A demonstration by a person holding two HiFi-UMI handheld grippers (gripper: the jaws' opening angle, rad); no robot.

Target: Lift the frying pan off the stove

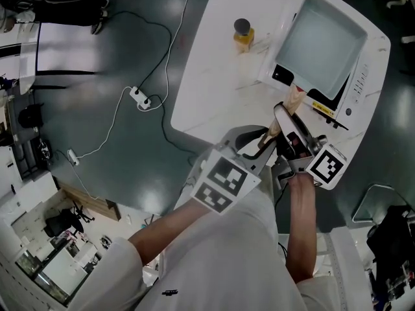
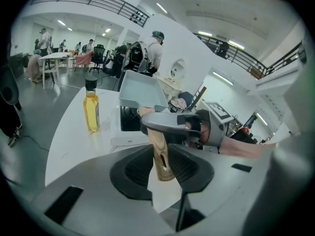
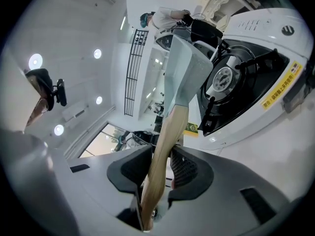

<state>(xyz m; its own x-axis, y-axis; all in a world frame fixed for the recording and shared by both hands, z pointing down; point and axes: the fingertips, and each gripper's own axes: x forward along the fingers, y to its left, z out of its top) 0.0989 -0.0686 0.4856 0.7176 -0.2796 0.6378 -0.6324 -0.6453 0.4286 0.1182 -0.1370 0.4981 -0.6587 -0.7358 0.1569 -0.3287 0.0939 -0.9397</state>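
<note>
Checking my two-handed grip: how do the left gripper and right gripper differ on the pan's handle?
The left gripper pinches the free end of the wooden handle; the right gripper clamps farther up, nearer the pan. The handle stops between the left gripper's jaws but runs right through the right gripper's. Shared: both are shut on the same handle.

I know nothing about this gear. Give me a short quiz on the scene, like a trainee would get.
1. True or false: the yellow bottle stands on the stove.
2. The fingers of the left gripper and right gripper are closed on: A) the pan's handle B) the bottle C) a floor cable
3. Fill in: the pan's handle looks made of ___.
Key: 1 false, it stands on the white table beside the stove; 2 A; 3 wood.
</note>
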